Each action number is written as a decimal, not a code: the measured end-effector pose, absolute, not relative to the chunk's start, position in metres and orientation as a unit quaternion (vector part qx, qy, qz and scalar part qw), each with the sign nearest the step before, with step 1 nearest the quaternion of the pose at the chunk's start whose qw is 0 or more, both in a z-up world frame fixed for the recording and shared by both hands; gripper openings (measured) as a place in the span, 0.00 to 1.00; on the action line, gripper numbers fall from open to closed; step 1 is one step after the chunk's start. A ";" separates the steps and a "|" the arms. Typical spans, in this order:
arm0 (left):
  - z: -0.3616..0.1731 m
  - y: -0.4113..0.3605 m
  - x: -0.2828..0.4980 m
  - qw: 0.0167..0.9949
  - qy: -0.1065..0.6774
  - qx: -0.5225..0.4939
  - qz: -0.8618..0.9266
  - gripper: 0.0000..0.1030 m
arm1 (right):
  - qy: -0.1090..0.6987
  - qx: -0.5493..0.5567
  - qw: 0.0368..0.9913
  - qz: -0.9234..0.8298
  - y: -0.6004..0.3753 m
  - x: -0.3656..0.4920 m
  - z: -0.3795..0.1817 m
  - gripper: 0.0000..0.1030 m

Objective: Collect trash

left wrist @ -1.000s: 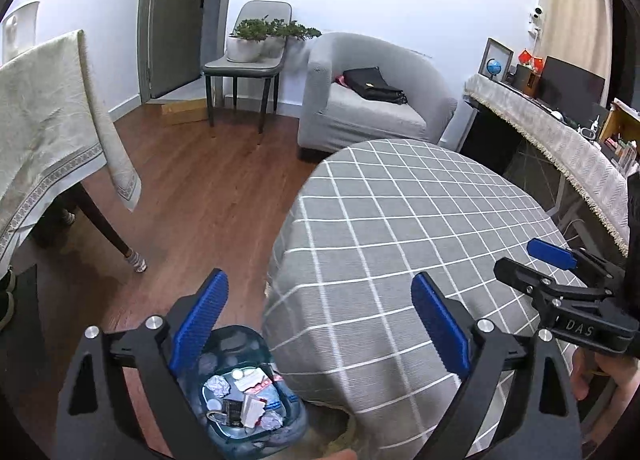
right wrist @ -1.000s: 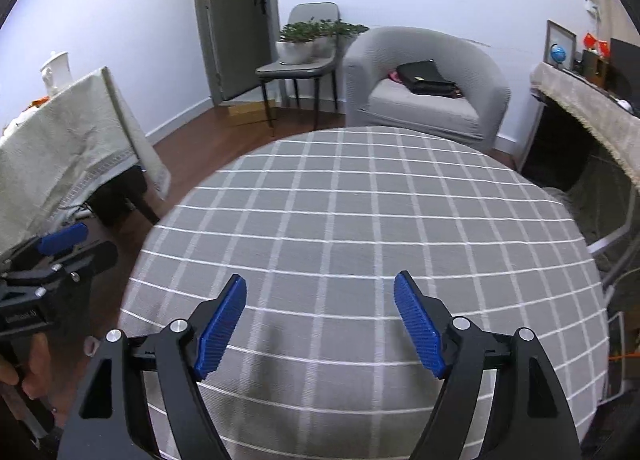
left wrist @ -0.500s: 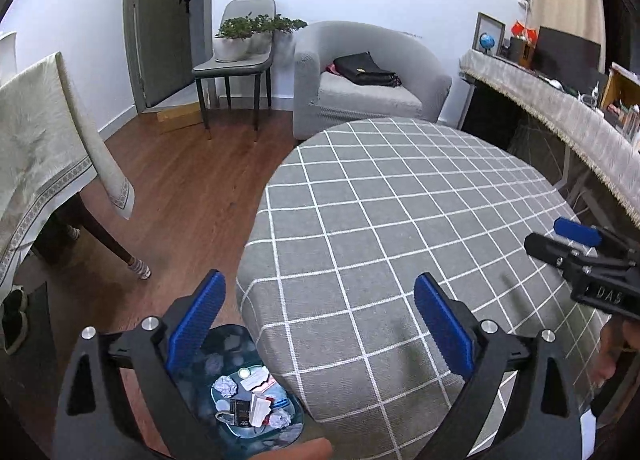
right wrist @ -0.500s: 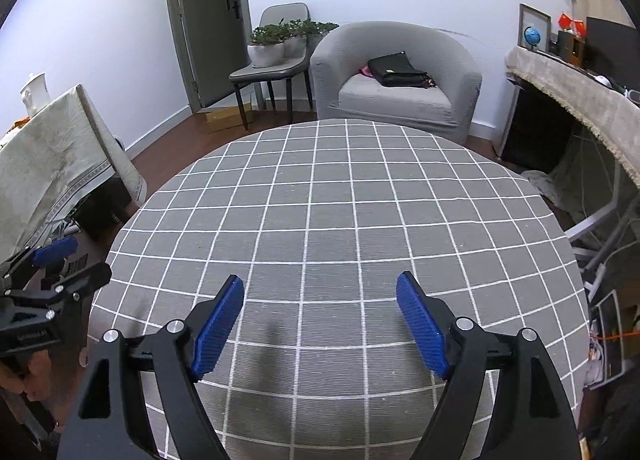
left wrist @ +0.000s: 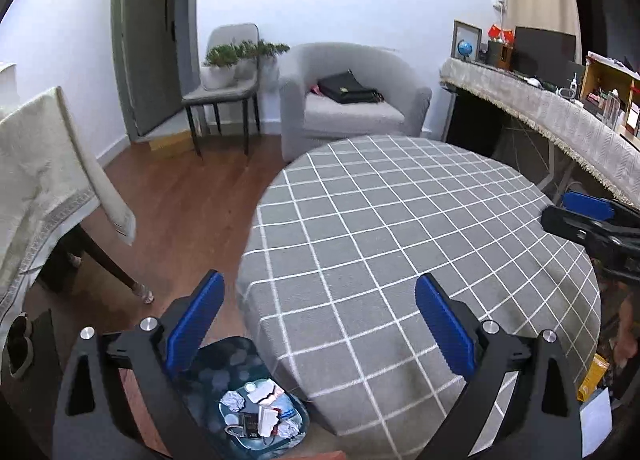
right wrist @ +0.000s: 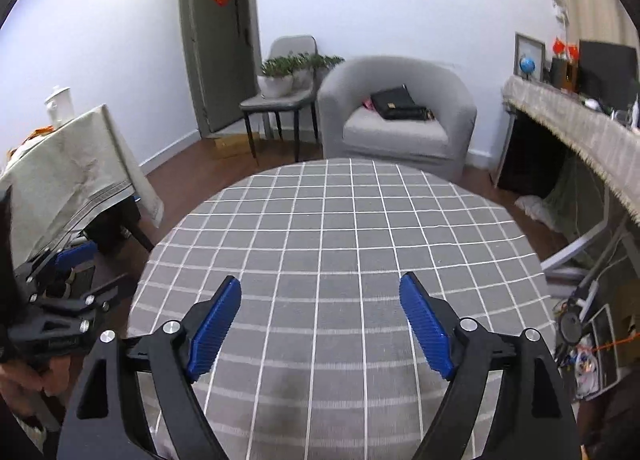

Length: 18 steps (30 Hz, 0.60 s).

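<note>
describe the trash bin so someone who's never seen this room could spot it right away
Find the round table with the grey checked cloth; the trash bin sits on the wooden floor by its near left edge, below the left claw. It is dark translucent blue and holds crumpled paper and scraps.

Trash bin [left wrist: 224,376]: translucent dark blue-green, upright on the wood floor, just beside the edge of the round desk [left wrist: 400,227] with the grey checked cloth. Partly hidden in the left wrist view. Trash [left wrist: 260,412] seen inside at the bottom: crumpled white paper balls, torn white scraps, a small dark packet, piled loosely together.
</note>
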State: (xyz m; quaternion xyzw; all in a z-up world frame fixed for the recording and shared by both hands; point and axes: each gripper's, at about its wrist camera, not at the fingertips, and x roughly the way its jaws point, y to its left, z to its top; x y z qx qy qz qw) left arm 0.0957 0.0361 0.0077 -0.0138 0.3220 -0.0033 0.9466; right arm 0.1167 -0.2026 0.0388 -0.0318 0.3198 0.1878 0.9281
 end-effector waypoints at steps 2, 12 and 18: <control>0.009 0.040 0.086 0.946 0.324 -0.025 -0.001 0.96 | 0.312 -0.031 0.930 0.192 -0.209 0.101 0.040 0.82; 0.006 0.044 0.019 0.947 0.321 -0.019 0.015 0.96 | 0.290 -0.014 0.939 0.186 -0.237 0.022 0.046 0.96; 0.007 0.050 -0.014 0.950 0.312 -0.016 0.014 0.96 | 0.280 -0.014 0.945 0.170 -0.242 -0.010 0.041 0.96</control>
